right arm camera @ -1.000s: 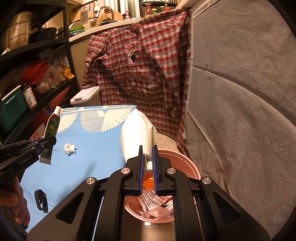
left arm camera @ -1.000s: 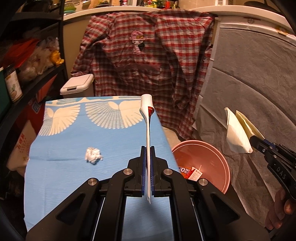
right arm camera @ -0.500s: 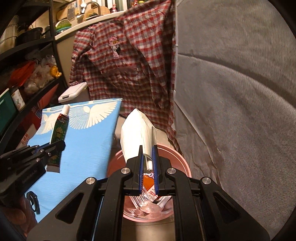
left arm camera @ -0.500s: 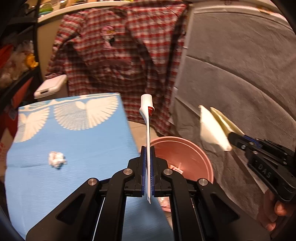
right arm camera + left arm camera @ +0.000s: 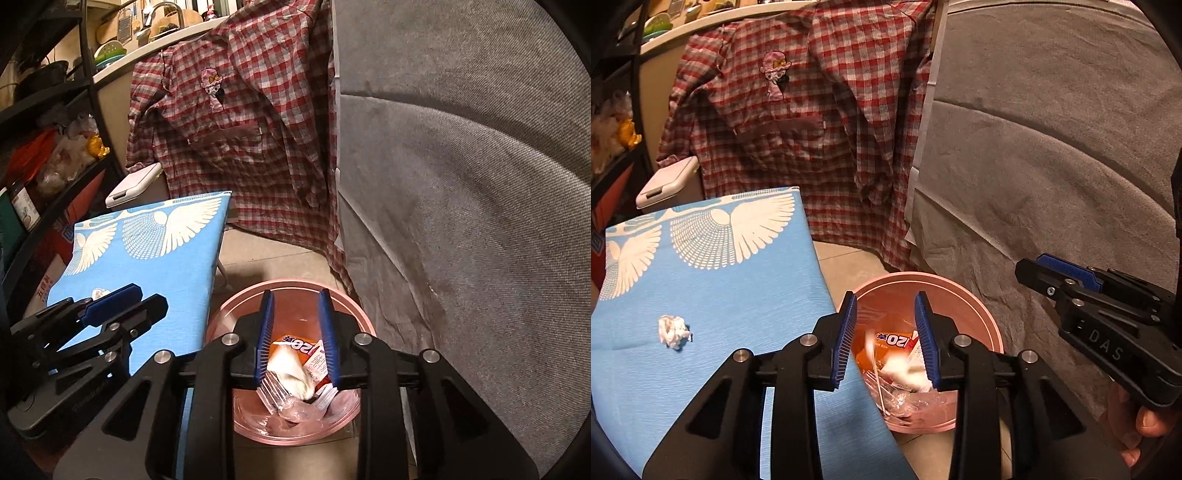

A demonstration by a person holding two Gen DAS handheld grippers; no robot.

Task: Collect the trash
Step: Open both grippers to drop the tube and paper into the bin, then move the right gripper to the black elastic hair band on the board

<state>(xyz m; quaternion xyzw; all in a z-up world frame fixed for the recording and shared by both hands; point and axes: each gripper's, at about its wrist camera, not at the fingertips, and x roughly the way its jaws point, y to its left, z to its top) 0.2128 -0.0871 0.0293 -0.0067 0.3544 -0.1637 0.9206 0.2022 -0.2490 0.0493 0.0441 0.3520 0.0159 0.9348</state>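
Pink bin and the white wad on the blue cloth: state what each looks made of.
Pink bin: probably plastic, smooth with a slight sheen on its rim. White wad: likely tissue or thin paper, matte, crumpled into soft irregular folds.

Above a pink bin (image 5: 979, 314) holding wrappers, the left gripper (image 5: 885, 338) was opening, nothing between its blue pads, while the right gripper (image 5: 1056, 269) hung alongside. A crumpled tissue (image 5: 673, 331) lay on the blue cloth (image 5: 713, 295).
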